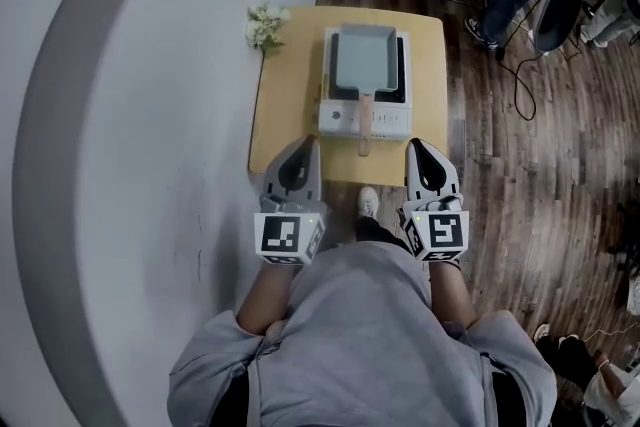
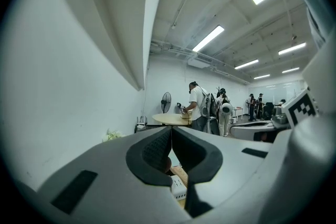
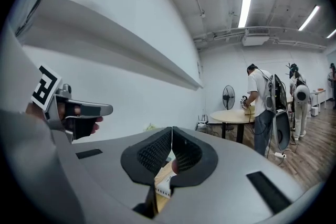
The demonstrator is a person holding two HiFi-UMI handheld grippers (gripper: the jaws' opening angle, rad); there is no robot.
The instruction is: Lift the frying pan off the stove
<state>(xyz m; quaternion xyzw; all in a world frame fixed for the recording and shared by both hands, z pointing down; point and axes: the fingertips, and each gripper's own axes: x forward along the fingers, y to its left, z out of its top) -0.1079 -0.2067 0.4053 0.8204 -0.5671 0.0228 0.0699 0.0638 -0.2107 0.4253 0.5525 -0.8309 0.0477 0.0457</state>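
Pan sat on the stove ahead, handle pointing back between left gripper and right gripper; both jaws were shut, holding nothing.

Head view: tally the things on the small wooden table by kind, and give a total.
Frying pan: 1
Stove: 1
Bunch of flowers: 1
Total: 3
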